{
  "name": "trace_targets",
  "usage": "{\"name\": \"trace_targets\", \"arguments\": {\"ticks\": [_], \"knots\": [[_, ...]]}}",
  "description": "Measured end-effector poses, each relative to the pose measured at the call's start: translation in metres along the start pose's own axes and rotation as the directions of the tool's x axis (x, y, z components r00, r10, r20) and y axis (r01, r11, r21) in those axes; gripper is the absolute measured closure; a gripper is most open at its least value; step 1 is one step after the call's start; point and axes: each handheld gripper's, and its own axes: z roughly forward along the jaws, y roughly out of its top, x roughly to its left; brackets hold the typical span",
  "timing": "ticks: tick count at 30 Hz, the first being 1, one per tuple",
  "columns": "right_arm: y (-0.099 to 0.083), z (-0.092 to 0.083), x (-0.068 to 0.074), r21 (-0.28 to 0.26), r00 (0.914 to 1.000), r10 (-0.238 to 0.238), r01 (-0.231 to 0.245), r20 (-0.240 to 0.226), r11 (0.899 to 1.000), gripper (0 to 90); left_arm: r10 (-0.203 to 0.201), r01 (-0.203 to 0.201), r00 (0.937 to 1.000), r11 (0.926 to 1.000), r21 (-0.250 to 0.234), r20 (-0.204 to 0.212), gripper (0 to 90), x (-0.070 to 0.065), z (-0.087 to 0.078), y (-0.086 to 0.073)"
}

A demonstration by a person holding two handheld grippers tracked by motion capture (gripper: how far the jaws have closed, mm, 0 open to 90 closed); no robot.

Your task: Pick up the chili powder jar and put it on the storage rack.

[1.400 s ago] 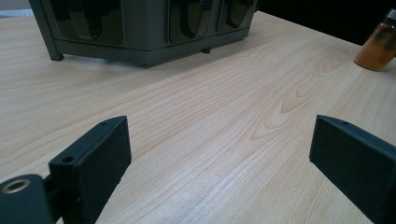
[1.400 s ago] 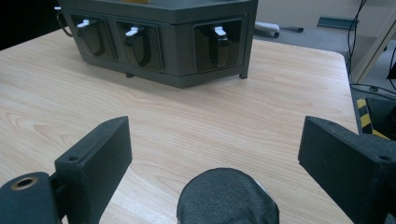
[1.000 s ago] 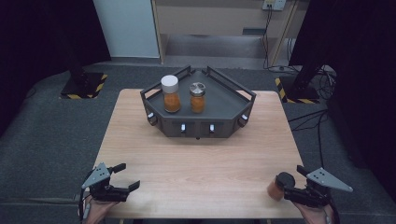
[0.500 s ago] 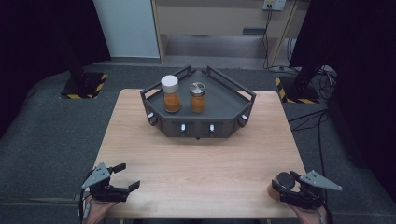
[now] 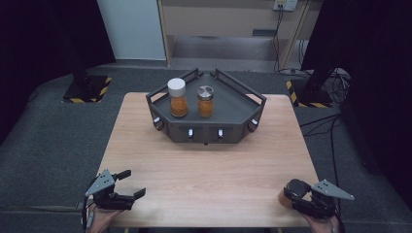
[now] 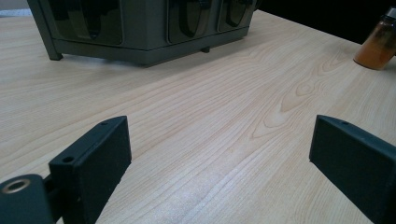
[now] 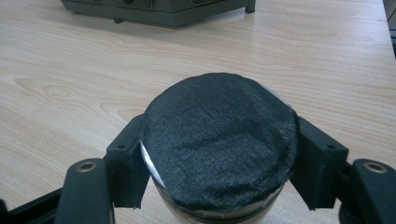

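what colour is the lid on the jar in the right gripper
Black, on the jar's lid; clearest in the right gripper view.

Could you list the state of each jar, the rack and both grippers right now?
Black-lidded jar: upright on the table, lid on, clamped.
Right gripper: jaws just closed onto that jar.
Left gripper: open, holding nothing.
White-capped jar: upright in the rack, capped.
Metal-lidded jar: upright beside it, lidded.
Rack: standing on the table.
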Motion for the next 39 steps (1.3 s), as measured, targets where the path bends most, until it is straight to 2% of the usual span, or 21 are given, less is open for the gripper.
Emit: {"name": "trace_targets", "arguments": {"ticks": [13, 22, 30, 39], "knots": [[-0.001, -0.001, 0.005, -0.013, 0.9998, -0.01, 0.01, 0.015, 1.0, 32.5, 0.001, -0.001, 1.0, 1.0, 0.0, 0.002, 4.7, 0.0, 0.0, 0.0], [0.007, 0.004, 0.005, -0.016, 0.9997, -0.025, 0.025, -0.003, 1.0, 32.5, -0.001, 0.001, 1.0, 1.0, 0.002, 0.0, 4.7, 0.0, 0.0, 0.0], [0.028, 0.015, 0.007, -0.007, 0.9977, -0.055, 0.054, -0.04, 0.998, 32.6, -0.002, 0.002, 1.0, 1.0, 0.002, 0.001, 4.7, 0.0, 0.0, 0.0], [0.065, 0.03, 0.008, -0.004, 0.9916, -0.088, 0.088, -0.095, 0.996, 32.6, -0.003, 0.002, 1.0, 1.0, 0.001, 0.003, 4.8, 0.001, 0.0, 0.0]]}}
